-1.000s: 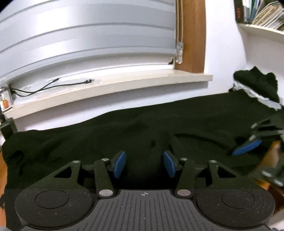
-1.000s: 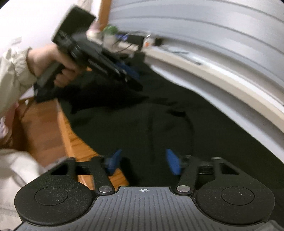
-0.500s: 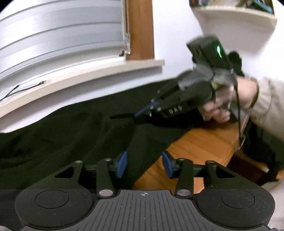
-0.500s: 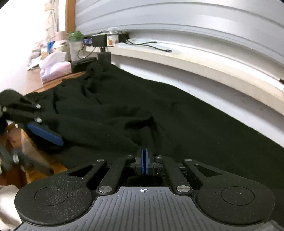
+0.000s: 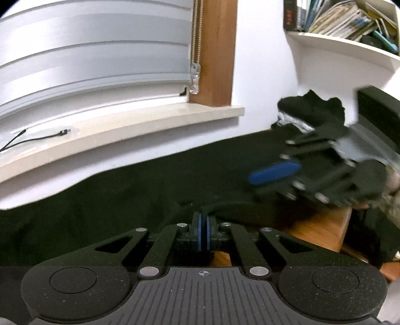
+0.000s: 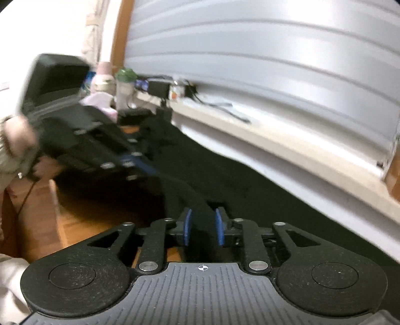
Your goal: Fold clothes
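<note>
A large black garment (image 5: 125, 187) lies spread over the wooden table (image 5: 320, 230) under the window. My left gripper (image 5: 203, 232) is shut, its blue pads pinching a raised fold at the garment's near edge. In the right wrist view it shows blurred at the left (image 6: 147, 166), with a taut band of cloth running from it. My right gripper (image 6: 203, 226) has its jaws opening, and that band of black garment (image 6: 250, 187) passes between the parted pads. The right gripper is a blur in the left wrist view (image 5: 272, 175), low over the cloth.
A pale window sill (image 5: 150, 125) with a black cable (image 5: 37, 138) runs behind the table. A pile of dark clothes (image 5: 312, 107) sits at the far right under a bookshelf (image 5: 350, 20). Bottles and tissues (image 6: 125, 85) crowd the far left end. A person's hand (image 6: 17, 135) holds the left gripper.
The left gripper's jaws, apart in both earlier frames, have closed on the garment's edge. The right gripper, shut half a second ago, now has its pads apart. Both hands have swung and risen a little.
</note>
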Demonstrator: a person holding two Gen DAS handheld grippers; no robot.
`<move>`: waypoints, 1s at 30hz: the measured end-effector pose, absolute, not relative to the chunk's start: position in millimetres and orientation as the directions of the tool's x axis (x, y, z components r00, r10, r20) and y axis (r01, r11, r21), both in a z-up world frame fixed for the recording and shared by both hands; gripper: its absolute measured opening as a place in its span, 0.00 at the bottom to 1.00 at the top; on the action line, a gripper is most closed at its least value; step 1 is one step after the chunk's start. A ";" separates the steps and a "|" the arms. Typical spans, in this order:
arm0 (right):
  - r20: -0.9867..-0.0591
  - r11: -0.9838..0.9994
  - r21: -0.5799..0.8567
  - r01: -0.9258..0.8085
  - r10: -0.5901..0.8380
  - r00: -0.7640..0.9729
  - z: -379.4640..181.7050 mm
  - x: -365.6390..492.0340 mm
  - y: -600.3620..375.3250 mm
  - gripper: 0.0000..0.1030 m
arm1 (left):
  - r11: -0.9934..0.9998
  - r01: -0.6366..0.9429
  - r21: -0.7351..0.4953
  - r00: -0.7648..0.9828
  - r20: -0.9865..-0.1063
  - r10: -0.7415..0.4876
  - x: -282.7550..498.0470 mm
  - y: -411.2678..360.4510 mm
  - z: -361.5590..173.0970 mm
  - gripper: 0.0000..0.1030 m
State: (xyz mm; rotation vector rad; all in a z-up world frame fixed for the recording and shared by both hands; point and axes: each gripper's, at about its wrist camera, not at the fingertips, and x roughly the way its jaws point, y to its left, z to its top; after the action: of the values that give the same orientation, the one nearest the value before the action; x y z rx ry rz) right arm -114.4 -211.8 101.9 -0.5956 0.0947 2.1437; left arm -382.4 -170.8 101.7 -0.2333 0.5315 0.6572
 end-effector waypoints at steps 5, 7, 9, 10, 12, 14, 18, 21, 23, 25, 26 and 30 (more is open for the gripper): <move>-0.498 -0.636 -0.194 -0.747 0.719 -0.484 88.5 -128.4 -205.2 0.38 | 0.767 -0.630 -0.121 0.680 -0.563 0.469 -383.6 -143.8 95.9 0.04; -0.522 -0.625 -0.222 -0.749 0.725 -0.450 77.2 -131.8 -194.7 0.37 | 0.763 -0.631 -0.140 0.684 -0.564 0.462 -386.0 -140.9 91.8 0.06; -0.535 -0.613 -0.222 -0.758 0.726 -0.431 70.2 -130.7 -183.3 0.25 | 0.753 -0.646 -0.126 0.670 -0.567 0.480 -391.7 -145.7 88.9 0.14; -0.538 -0.607 -0.207 -0.767 0.726 -0.429 68.8 -128.0 -177.2 0.13 | 0.748 -0.655 -0.112 0.661 -0.565 0.494 -393.9 -148.7 88.9 0.19; -0.525 -0.591 -0.102 -0.800 0.715 -0.461 74.2 -114.2 -163.4 0.13 | 0.738 -0.669 -0.086 0.651 -0.547 0.526 -403.6 -163.7 90.9 0.25; -0.513 -0.578 -0.044 -0.815 0.713 -0.478 76.5 -106.6 -155.7 0.13 | 0.709 -0.704 -0.037 0.621 -0.516 0.590 -412.5 -186.8 94.5 0.25; -0.528 -0.561 -0.008 -0.828 0.705 -0.473 73.1 -104.6 -147.2 0.13 | 0.670 -0.742 0.029 0.589 -0.450 0.671 -421.1 -233.0 97.3 0.25; -0.534 -0.553 -0.005 -0.833 0.706 -0.465 69.7 -106.6 -144.0 0.13 | 0.676 -0.735 0.050 0.581 -0.466 0.667 -408.3 -243.2 86.1 0.27; -0.536 -0.546 -0.001 -0.838 0.707 -0.461 69.4 -106.7 -141.6 0.14 | 0.678 -0.731 0.081 0.565 -0.485 0.667 -396.5 -247.1 76.0 0.33; -0.538 -0.542 0.005 -0.840 0.707 -0.459 70.0 -107.8 -138.7 0.14 | 0.680 -0.725 0.112 0.548 -0.503 0.668 -384.8 -250.9 65.8 0.39; -0.540 -0.542 0.003 -0.841 0.707 -0.457 70.1 -108.0 -138.7 0.14 | 0.673 -0.727 0.137 0.529 -0.514 0.675 -378.9 -248.9 59.8 0.39; -0.545 -0.541 -0.003 -0.841 0.706 -0.453 70.5 -108.1 -138.8 0.15 | 0.639 -0.724 0.259 0.457 -0.514 0.726 -366.9 -241.2 46.7 0.15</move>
State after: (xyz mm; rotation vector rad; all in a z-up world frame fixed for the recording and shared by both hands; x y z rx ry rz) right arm -108.1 -138.8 70.5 -0.6155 0.3318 2.0718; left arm -366.9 -241.2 46.7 0.0030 0.6353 0.8934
